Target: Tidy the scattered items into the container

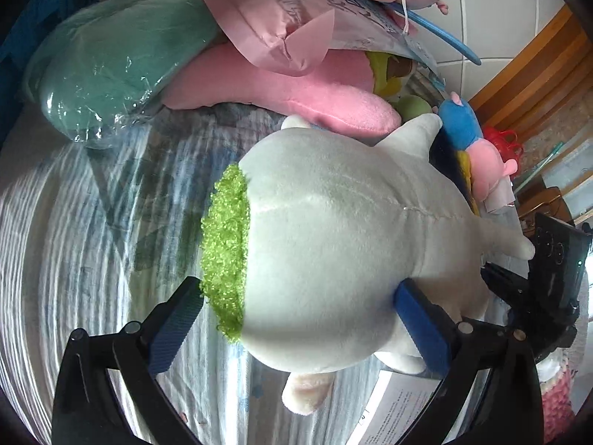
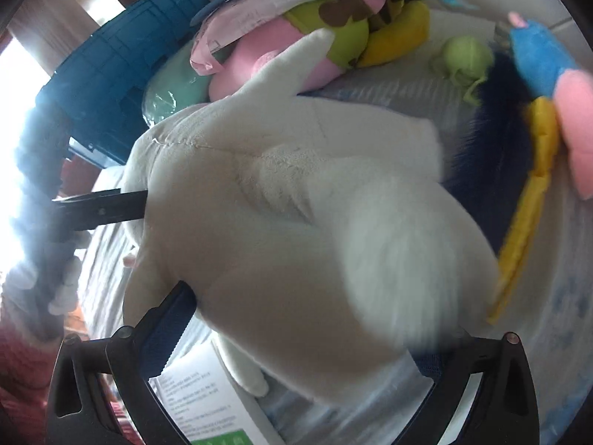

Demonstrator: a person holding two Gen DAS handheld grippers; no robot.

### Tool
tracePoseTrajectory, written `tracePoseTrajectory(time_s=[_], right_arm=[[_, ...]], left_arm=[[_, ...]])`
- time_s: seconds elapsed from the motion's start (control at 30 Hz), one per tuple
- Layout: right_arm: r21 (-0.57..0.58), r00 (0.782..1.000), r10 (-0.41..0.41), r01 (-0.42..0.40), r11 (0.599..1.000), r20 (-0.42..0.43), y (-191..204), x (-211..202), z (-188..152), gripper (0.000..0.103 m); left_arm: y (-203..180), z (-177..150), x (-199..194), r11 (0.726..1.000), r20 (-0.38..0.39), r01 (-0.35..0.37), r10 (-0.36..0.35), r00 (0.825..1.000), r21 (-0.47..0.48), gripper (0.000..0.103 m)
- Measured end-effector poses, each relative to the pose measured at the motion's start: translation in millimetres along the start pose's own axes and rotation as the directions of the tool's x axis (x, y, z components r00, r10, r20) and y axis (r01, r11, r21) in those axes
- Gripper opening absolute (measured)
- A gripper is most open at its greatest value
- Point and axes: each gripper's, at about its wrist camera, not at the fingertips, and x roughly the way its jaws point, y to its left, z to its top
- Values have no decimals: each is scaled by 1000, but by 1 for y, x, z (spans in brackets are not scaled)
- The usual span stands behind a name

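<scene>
Left claw [image 1: 300, 315]: jaws spread as wide as they go, straddling the white plush toy [image 1: 333, 230]. One blue pad [image 1: 422, 326] lies against the toy's flank; the other pad stands just clear of its green fuzzy patch [image 1: 226, 248]. No squeeze dent shows in the fabric, so it reads as open, not gripping.

Right claw [image 2: 296, 337]: jaws likewise wide, around the same white plush toy [image 2: 296, 230] from its other side. The near pad [image 2: 166, 330] sits at the toy's edge; the far pad is lost in blur. Nothing is clamped.

Bed sheet [image 1: 92, 230]: carries everything, and the toy lies on it between the two claws.

Blue crate [image 2: 111, 70]: stands behind the heap, well apart from the toy; probably the container.

White plush toy, handling (judgement): bulky but light, soft and compressible, not fragile. The pile surface should offer good friction on the pads. The body looks wider than a single jaw span, so a body pinch may slip off the curve. A better hold would be one claw on each flank, squeezing inward, or a pinch on an ear or limb, which are thin and floppy.

Other items, smaller: teal cushion in plastic wrap [image 1: 111, 66], pink plush [image 1: 296, 96], blue-and-pink plush [image 1: 470, 137], green yarn ball [image 2: 463, 59]. All soft and light.
</scene>
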Motion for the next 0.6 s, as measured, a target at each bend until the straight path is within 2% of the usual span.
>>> tracePoseTrajectory(time_s=[0.07, 0.13, 0.2, 0.27, 0.33, 0.47, 0.6], right_arm=[[6, 999, 39, -39, 999, 3, -4, 8, 2, 103], [-1, 999, 54, -54, 999, 3, -3, 15, 1, 103], [-16, 998, 53, -53, 998, 15, 1, 20, 0, 103], [-45, 998, 23, -21, 999, 59, 9, 20, -1, 102], [-112, 992, -36, 49, 993, 118, 24, 12, -4, 95], [-158, 974, -106, 139, 978, 200, 45, -8, -15, 89], [-195, 958, -118, 172, 966, 261, 66, -43, -20, 89]], left_arm=[[3, 0, 3, 1000, 13, 20, -20, 1000, -7, 103], [-1, -4, 4, 1000, 57, 11, -11, 998, -2, 100], [-6, -7, 0, 1000, 105, 14, -14, 994, 5, 86], [-14, -10, -6, 999, 160, -17, 12, 987, 33, 78], [-26, -14, -13, 995, 204, -70, 53, 978, 74, 74], [-41, -22, -38, 990, 259, -92, 61, 964, 107, 70], [-67, -28, -87, 983, 327, -115, 62, 943, 144, 70]])
